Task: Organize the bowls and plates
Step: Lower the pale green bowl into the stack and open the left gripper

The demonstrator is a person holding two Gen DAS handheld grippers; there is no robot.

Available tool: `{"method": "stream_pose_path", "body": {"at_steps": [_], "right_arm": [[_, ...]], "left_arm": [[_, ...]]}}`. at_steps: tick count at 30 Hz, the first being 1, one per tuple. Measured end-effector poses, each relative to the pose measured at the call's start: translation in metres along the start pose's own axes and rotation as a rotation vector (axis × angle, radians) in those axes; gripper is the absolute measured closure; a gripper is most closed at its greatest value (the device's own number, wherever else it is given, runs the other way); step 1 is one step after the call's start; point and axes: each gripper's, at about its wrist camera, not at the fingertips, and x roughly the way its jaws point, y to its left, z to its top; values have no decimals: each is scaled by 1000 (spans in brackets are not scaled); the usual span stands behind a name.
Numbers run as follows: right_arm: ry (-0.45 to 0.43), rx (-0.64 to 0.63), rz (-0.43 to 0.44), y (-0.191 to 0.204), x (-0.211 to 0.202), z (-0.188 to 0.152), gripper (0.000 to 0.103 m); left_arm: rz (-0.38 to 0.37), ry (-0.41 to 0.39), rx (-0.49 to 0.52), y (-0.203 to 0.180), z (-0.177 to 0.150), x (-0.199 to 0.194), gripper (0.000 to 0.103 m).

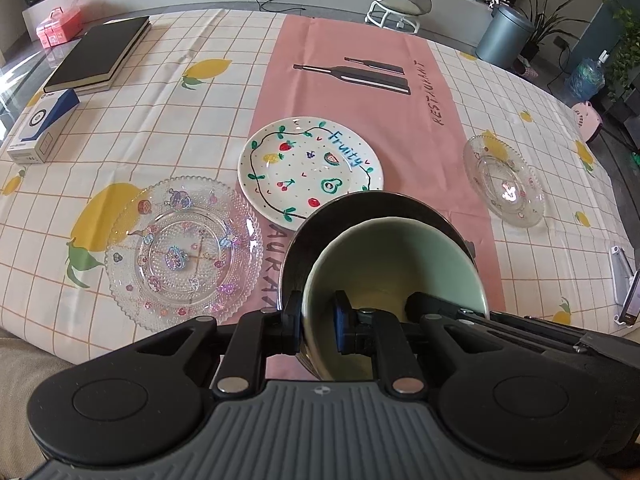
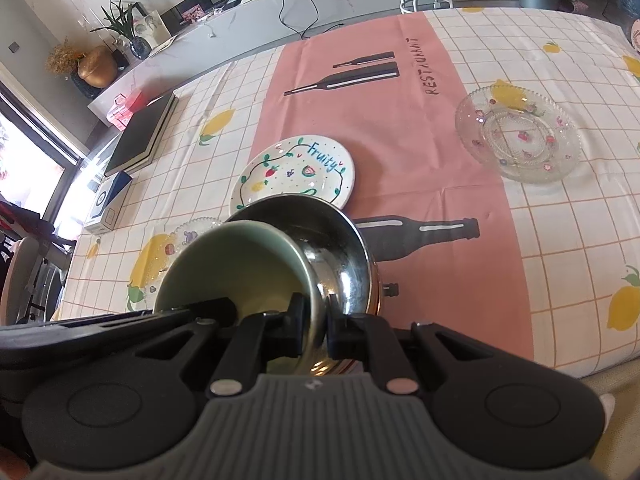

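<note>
Green bowl (image 1: 396,264) nested inside steel bowl (image 1: 380,208), both tilted, seen from the left wrist. Left gripper (image 1: 318,328) pinching the near rims of both bowls together, one finger outside the steel wall, the other inside the green one. Painted fruit plate (image 1: 310,166) flat on the pink runner (image 1: 360,72) just beyond the bowls. Large glass plate (image 1: 182,248) to its left on the lemon-print cloth (image 1: 180,60); smaller glass plate (image 1: 504,180) well apart on the right. Black book (image 1: 98,54) and blue-and-white box (image 1: 44,126) far left.

From the right wrist: right gripper (image 2: 316,332) clamped on the near rim of the steel bowl (image 2: 340,240), green bowl (image 2: 236,264) leaning inside it toward the left. Fruit plate (image 2: 294,172) just behind, small glass plate (image 2: 518,134) apart on the right, large glass plate (image 2: 188,232) mostly hidden behind the bowls.
</note>
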Motion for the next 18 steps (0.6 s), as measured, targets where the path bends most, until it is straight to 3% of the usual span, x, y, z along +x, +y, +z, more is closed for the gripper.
{"method": "stream_pose_path", "body": {"at_steps": [4, 11, 16, 18], "right_arm": [[-6, -3, -3, 0, 7, 3, 95], [-22, 28, -5, -5, 13, 9, 95], [-16, 37, 3, -6, 16, 13, 95], [-17, 29, -8, -4, 18, 13, 94]], "left_arm": [[-11, -6, -14, 3, 2, 5, 85], [-17, -11, 16, 2, 4, 4, 73], [-69, -11, -2, 11, 10, -6, 65], [-95, -12, -19, 15, 13, -12, 57]]}}
